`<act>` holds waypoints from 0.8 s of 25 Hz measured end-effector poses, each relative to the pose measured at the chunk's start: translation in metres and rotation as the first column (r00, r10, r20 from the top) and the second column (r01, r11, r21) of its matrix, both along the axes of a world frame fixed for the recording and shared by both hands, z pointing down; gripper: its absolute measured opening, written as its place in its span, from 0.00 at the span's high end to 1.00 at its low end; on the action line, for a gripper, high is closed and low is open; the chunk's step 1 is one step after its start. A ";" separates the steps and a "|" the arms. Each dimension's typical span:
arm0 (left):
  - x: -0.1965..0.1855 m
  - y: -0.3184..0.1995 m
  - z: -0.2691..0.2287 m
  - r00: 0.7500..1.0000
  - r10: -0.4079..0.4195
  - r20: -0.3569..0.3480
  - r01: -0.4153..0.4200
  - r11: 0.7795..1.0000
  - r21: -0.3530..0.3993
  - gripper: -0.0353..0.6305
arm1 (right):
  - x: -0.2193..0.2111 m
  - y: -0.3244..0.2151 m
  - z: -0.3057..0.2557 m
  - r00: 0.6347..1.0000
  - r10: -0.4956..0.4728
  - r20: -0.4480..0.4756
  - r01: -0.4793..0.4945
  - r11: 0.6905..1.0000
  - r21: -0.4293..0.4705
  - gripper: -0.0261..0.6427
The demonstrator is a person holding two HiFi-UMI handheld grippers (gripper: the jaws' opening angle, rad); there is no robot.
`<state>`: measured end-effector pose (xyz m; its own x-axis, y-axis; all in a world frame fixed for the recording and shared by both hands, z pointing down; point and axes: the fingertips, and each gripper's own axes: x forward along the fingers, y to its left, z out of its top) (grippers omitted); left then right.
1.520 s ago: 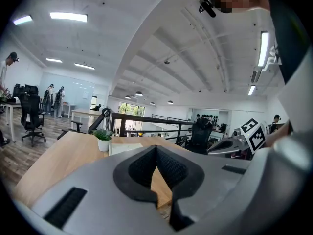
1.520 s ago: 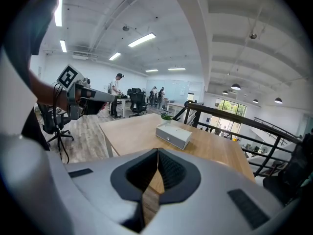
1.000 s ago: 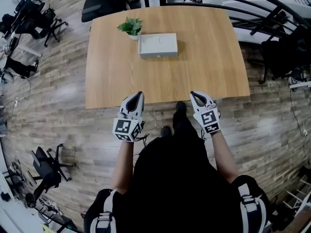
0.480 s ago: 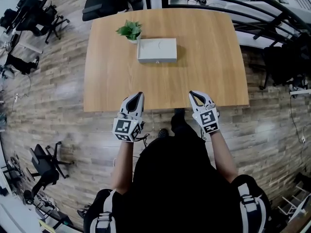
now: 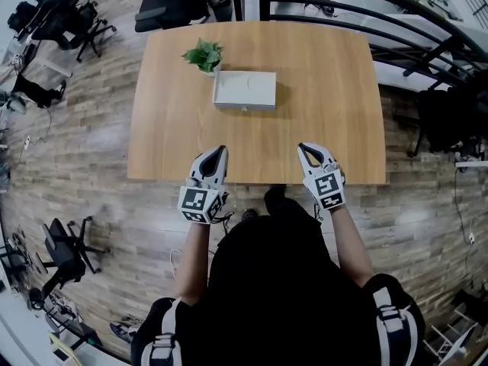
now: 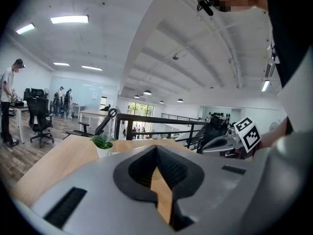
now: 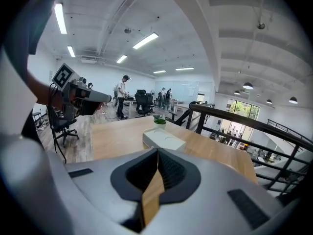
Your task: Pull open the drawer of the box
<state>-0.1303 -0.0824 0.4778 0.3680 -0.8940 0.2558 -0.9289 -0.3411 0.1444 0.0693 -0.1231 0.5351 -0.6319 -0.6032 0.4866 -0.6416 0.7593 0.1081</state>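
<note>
A flat white box (image 5: 245, 89) lies on the far half of the wooden table (image 5: 320, 120), its drawer front with a small knob facing me; the drawer looks closed. The right gripper view shows the box (image 7: 164, 139) ahead and slightly left. My left gripper (image 5: 219, 152) hovers at the table's near edge, shut and empty, jaws meeting at the tip. Beside it, my right gripper (image 5: 305, 150) is also shut and empty at the near edge. Both are well short of the box.
A small potted plant (image 5: 204, 55) stands touching the box's far left corner, also in the left gripper view as the plant (image 6: 102, 144). Office chairs (image 5: 164, 6) and a black railing (image 5: 396, 14) lie beyond the table. A person (image 7: 121, 102) stands far off.
The table and box have shifted down in the head view, so I have come slightly closer. Both grippers keep the same pose and stay shut.
</note>
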 end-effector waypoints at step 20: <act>0.020 -0.055 0.010 0.986 -0.165 0.037 0.167 0.985 -0.042 0.91 | 0.007 -0.088 0.021 0.988 -0.142 0.055 0.144 0.989 -0.027 0.92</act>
<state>-0.1108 -0.1371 0.4879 0.2061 -0.9293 0.3065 -0.9766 -0.1755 0.1246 0.0763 -0.2111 0.5562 -0.7358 -0.4899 0.4676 -0.5302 0.8462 0.0523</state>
